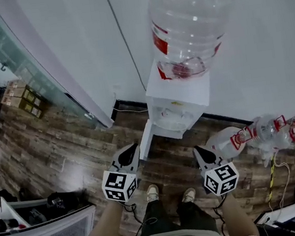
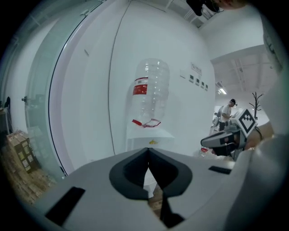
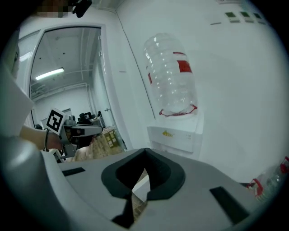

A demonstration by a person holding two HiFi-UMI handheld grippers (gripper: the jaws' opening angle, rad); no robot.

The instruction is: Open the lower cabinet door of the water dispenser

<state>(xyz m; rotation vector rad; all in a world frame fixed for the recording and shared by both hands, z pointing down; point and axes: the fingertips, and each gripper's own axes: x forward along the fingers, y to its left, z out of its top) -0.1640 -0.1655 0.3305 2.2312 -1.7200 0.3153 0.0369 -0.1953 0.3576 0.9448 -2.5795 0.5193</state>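
Our left gripper (image 1: pixel 131 149) and right gripper (image 1: pixel 199 151), both pressed together on nothing, hang near of the water dispenser (image 1: pixel 180 102), whose lower cabinet door (image 1: pixel 145 139), seemingly already ajar, lies just beyond our left one.

Dim, cool, even light; ceiling strip light (image 3: pixel 48 73) glows; gripper views bulge at dark-cornered edges, near jaws soft.

Head view: steeply down, overhead. Gripper views: facing forward, near-level. All share water dispenser (image 1: pixel 180 102).
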